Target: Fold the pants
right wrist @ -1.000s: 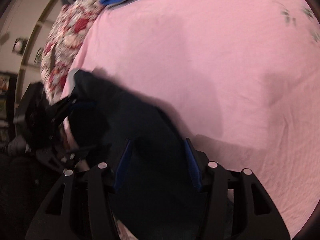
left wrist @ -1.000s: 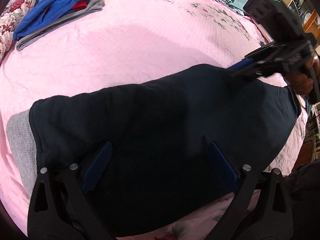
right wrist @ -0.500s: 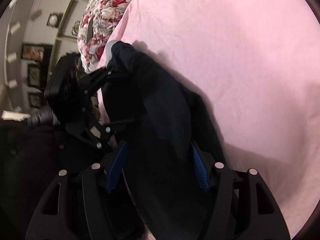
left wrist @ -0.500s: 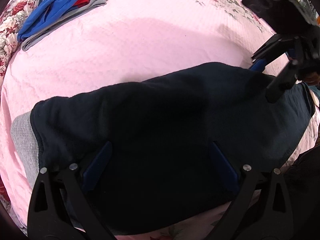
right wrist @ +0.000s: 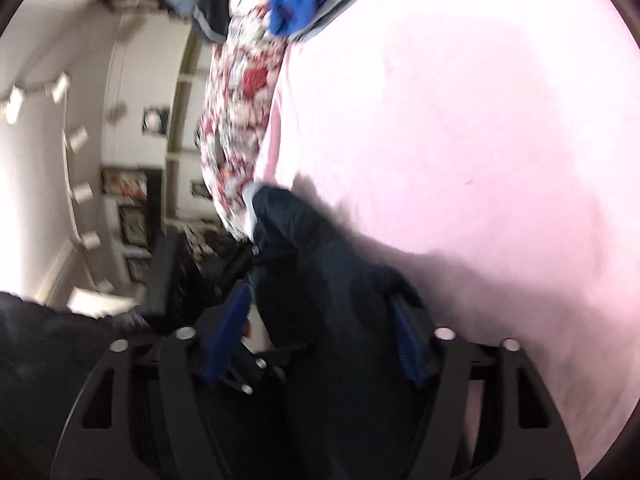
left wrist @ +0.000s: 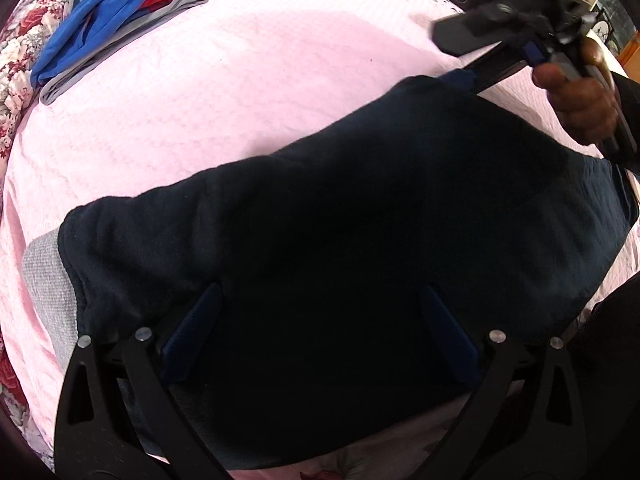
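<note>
Pink bedspread [left wrist: 248, 92] carries the dark navy pants [left wrist: 340, 248], laid lengthwise, gray cuff at the left; folded blue clothes [left wrist: 112, 20] lie at the far corner. On my left gripper [left wrist: 320, 332] I read jaws spread, pants fabric between the pads. My right gripper [right wrist: 320, 328] likewise stands spread astride the fabric.

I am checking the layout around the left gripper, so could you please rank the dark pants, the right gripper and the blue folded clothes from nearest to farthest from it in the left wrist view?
1. dark pants, lying between its fingers.
2. right gripper, upper right at the pants' far edge.
3. blue folded clothes, far upper left on the pink bedspread.
</note>
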`<state>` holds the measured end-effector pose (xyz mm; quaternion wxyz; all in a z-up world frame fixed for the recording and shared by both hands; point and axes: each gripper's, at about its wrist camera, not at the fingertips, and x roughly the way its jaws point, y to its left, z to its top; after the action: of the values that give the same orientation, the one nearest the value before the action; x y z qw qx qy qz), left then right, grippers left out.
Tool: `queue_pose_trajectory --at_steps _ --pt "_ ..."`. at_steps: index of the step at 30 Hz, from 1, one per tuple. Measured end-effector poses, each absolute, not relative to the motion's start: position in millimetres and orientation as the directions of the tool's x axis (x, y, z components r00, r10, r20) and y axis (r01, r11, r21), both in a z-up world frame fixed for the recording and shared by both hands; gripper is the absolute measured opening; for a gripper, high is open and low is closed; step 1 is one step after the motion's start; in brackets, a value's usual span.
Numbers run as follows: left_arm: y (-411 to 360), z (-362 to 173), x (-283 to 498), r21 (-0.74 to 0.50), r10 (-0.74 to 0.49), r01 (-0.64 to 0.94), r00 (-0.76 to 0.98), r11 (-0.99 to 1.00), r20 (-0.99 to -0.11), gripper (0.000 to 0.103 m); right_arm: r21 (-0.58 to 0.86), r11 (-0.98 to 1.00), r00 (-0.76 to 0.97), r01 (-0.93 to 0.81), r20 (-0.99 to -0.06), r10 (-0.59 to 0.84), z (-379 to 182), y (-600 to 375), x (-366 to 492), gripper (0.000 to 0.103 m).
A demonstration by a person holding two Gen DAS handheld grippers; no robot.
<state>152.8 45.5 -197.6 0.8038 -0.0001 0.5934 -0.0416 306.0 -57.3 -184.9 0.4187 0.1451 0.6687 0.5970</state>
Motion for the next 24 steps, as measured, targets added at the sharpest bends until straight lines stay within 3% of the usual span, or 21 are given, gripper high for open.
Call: queue_pose_trajectory --at_steps 2,6,11,16,19,22,24 --pt "44.6 -198.6 153.1 -0.044 -0.064 0.076 0.293 0.996 -0.954 0.101 0.910 0.251 -0.589 -0.331 -0.407 0.698 -188.3 -58.2 302.7 0.058" --pt "43.2 -198.2 151.9 -0.036 -0.062 0.090 0.302 0.995 -0.951 0.101 0.906 0.281 -0.564 -0.317 -0.419 0.712 -188.4 -61.7 301.0 0.059" --pt "48.8 -192.3 140.4 -0.053 -0.086 0.112 0.307 0.992 -0.948 0.101 0.844 0.360 -0.354 -0.397 -0.503 0.789 -144.1 -100.4 313.6 0.059" --pt "76.7 -149.3 127.2 -0.113 -0.143 0.099 0.404 0.989 -0.903 0.101 0.818 0.353 -0.265 -0.455 -0.502 0.823 -110.0 -114.5 267.3 0.059" --pt "100.8 -133.6 119.7 -0.126 -0.144 0.071 0.456 0.990 -0.878 0.101 0.819 0.367 -0.246 -0.441 -0.504 0.828 -120.0 -111.5 224.6 0.059" --pt "125.6 -155.4 110.6 -0.116 -0.119 0.032 0.422 0.993 -0.899 0.101 0.823 0.424 -0.224 -0.378 -0.525 0.821 -150.1 -120.1 186.2 0.059" --pt "131.8 -173.0 101.9 -0.060 -0.085 0.073 0.422 0.996 -0.903 0.101 0.793 0.485 -0.220 -0.370 -0.581 0.783 -168.0 -126.4 169.6 0.048"
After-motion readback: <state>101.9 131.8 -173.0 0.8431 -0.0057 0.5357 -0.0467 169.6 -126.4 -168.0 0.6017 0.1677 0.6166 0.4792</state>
